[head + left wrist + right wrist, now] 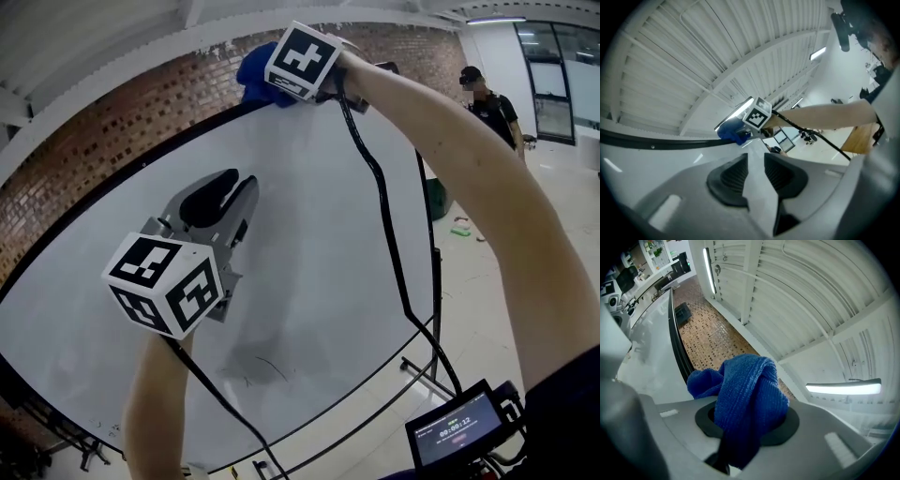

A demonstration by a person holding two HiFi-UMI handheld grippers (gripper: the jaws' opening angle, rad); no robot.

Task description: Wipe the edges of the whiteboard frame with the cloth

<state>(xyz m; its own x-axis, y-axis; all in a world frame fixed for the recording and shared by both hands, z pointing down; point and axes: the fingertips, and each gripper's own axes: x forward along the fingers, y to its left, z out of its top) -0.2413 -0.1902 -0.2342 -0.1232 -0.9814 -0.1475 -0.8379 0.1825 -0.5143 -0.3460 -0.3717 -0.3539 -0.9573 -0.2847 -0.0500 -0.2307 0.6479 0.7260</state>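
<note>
A brick wall (pixel 84 159) runs under a white ribbed ceiling (pixel 693 56) with strip lights (pixel 843 388) — pale tiled floor (pixel 469 281), glass doors (pixel 553 84) far right, a person (pixel 486 103) standing nearby.

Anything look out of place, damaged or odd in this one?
Only a grey smudge with faint scribble marks low on the whiteboard, far from the cloth at its top edge. Nothing else stands out.

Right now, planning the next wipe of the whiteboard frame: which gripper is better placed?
Right. The right gripper clamps the blue cloth at the top of the frame; the left gripper is empty, lower down.
</note>
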